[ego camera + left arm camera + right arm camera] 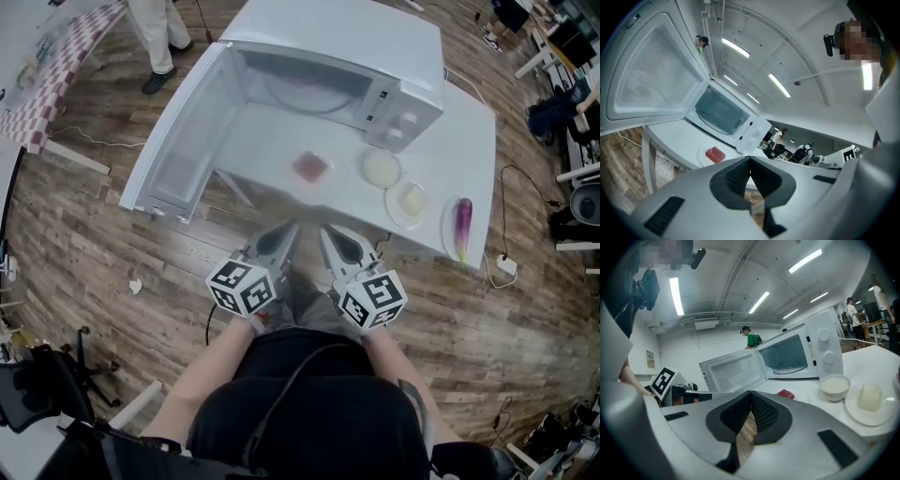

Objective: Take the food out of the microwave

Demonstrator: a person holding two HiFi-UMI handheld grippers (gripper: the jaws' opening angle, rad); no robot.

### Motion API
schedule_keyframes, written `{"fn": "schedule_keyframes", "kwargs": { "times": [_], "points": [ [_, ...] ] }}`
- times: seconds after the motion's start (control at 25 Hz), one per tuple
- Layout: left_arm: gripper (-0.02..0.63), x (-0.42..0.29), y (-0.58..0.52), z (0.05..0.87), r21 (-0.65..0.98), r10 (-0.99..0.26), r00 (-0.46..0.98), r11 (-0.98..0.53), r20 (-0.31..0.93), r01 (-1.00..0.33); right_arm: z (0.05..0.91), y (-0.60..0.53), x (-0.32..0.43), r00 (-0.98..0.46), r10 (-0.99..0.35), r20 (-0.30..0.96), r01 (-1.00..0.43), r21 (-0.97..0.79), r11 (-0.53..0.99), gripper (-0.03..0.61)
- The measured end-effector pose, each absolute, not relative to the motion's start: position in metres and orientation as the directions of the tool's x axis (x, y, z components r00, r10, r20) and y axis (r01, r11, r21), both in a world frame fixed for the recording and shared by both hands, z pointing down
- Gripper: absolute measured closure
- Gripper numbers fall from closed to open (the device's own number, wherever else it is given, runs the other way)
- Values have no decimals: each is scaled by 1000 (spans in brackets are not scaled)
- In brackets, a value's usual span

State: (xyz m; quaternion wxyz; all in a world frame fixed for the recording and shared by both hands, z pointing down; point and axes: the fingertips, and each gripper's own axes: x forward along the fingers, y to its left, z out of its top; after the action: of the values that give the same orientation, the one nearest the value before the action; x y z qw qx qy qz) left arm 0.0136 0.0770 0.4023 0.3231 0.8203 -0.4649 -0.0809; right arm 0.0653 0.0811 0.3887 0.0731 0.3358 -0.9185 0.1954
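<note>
The white microwave (337, 56) stands at the back of the white table (253, 131) with its door (183, 141) swung wide to the left and its cavity empty. A red piece of food (312, 168) lies on a white plate (330, 189) on the table in front of the microwave. My left gripper (289, 230) and right gripper (325, 232) hang side by side just short of the table's near edge, both shut with nothing in them. In the left gripper view the food (715, 154) lies beyond the shut gripper (750, 159). In the right gripper view the food (786, 393) shows past the shut gripper (751, 393).
Right of the red food stand a bowl of white food (382, 169), a plate with a pale block (410, 200) and a purple eggplant (463, 223) on a plate. A person (155, 37) stands at the far left. A cable and socket strip (506, 265) lie on the wooden floor.
</note>
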Motion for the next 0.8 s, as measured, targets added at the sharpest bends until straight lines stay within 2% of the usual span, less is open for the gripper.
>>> {"fn": "schedule_keyframes", "kwargs": {
  "times": [0.8],
  "points": [
    [603,27,91,388,572,-834,527,-355,164,-740,379,96,84,-778,-585,230,-628,-312,713,558]
  ]
}}
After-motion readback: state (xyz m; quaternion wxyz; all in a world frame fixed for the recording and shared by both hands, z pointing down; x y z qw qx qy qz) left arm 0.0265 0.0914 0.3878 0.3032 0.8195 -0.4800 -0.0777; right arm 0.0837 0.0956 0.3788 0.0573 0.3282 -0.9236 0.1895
